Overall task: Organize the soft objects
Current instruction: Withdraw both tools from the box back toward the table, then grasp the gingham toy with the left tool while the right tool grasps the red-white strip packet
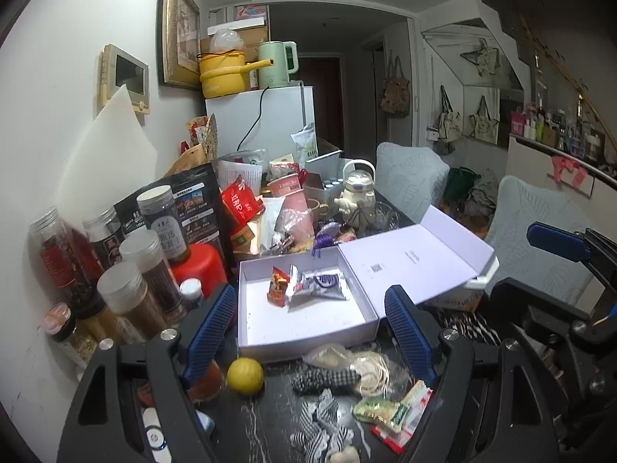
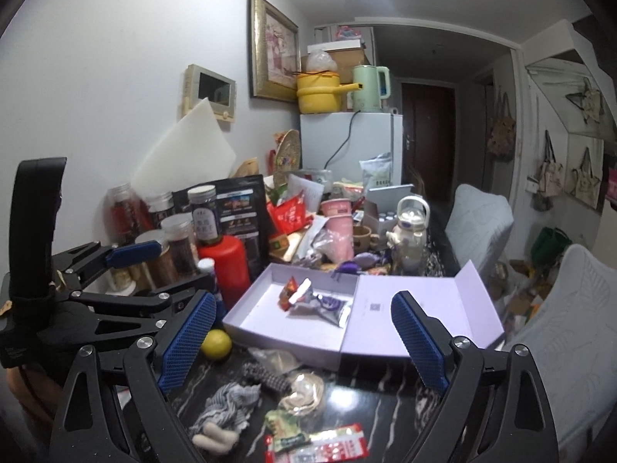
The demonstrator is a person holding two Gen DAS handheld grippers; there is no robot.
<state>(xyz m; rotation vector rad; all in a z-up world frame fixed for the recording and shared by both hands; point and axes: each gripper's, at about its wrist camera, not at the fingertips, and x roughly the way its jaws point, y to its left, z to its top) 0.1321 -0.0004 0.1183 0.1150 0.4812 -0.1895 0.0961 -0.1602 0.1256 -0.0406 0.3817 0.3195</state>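
An open lilac box (image 1: 266, 332) (image 2: 246, 316) lies on the dark marble table with a red snack packet (image 1: 278, 285) (image 2: 290, 291) and a silver-purple packet (image 1: 320, 285) (image 2: 327, 306) inside. In front of it lie a checked fabric scrunchie (image 1: 327, 380) (image 2: 270, 378), a striped cloth (image 1: 324, 424) (image 2: 227, 405), a clear bag of rubber bands (image 1: 370, 372) (image 2: 306, 389), a green packet (image 1: 380, 413) (image 2: 287, 430) and a red-white packet (image 2: 327, 447). My left gripper (image 1: 310, 332) is open above these. My right gripper (image 2: 302, 343) is open and empty too.
A yellow lemon (image 1: 245, 377) (image 2: 216, 343) sits by the box's near left corner. Jars (image 1: 123, 297), a red bottle (image 2: 229, 270), pink cups (image 1: 291, 208) and a white teapot (image 1: 358, 196) crowd the table's left and back. Chairs (image 2: 478, 212) stand at the right.
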